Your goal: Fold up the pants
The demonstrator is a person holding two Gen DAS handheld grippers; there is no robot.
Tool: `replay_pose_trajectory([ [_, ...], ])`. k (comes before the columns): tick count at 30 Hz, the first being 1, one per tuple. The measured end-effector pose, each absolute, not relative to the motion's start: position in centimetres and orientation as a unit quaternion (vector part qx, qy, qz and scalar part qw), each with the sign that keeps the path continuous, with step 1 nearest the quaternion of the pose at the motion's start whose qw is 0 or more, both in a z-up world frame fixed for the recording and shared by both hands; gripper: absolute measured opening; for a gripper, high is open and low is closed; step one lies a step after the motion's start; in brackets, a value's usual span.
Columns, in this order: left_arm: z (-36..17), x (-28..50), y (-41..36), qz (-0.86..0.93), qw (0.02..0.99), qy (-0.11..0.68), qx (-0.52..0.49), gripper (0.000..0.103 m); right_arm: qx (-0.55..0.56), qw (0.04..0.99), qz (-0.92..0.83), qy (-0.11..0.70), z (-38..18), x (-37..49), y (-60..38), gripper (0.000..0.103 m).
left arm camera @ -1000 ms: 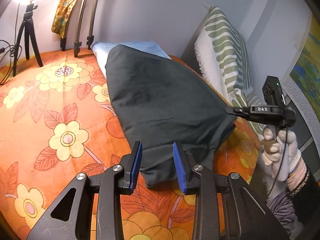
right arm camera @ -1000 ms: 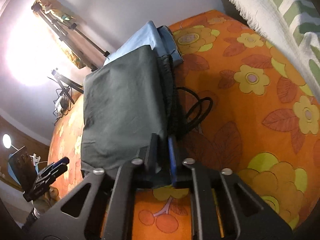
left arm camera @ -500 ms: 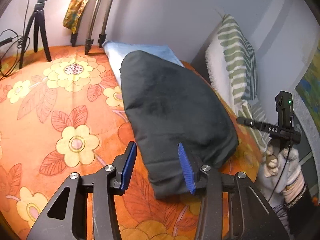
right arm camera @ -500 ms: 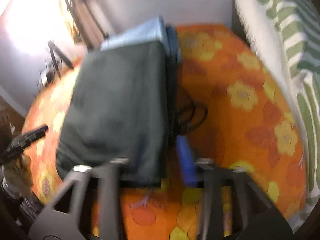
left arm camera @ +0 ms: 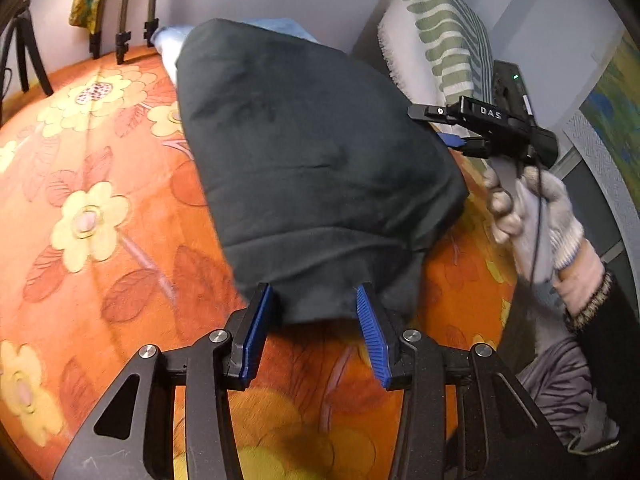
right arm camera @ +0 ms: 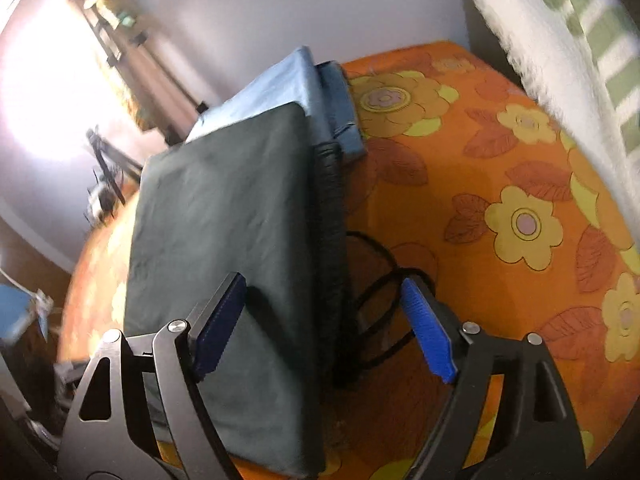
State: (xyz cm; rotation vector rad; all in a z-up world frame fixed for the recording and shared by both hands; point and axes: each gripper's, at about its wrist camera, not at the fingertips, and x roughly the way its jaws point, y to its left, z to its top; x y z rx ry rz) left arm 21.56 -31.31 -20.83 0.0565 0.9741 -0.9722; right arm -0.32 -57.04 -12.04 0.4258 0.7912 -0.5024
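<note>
Hovering both grippers with jaws apart, left gripper [left arm camera: 314, 328] and right gripper [right arm camera: 320, 324], I should square the folded pants [left arm camera: 304, 152] at frame centre before pressing flat.

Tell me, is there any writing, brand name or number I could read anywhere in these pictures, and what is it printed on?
"DAS": white letters on the black body of the right claw, seen from the left wrist camera.
Nothing else can be read: the dark green folded pants, the orange flowered bedspread and the green-and-white striped blanket bear patterns only, no lettering. The right wrist view is blurred and shows no text.
</note>
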Motion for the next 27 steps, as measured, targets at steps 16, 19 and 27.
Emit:
replay_pose_trajectory([
  [16,-20.1,33.2,-31.7,-0.384,0.793,0.468,-0.075,0.060,0.231,0.866,-0.190,0.401,-13.7,3.1,-60.1,0.096],
  [19,-20.9,34.4,-31.9,-0.380,0.787,0.477,-0.090,0.060,0.238,0.867,-0.182,0.399,-14.0,3.2,-60.4,0.097],
  [27,-21.8,36.2,-32.5,-0.388,0.776,0.482,-0.128,0.062,0.249,0.876,-0.150,0.385,-14.2,3.5,-60.7,0.089],
])
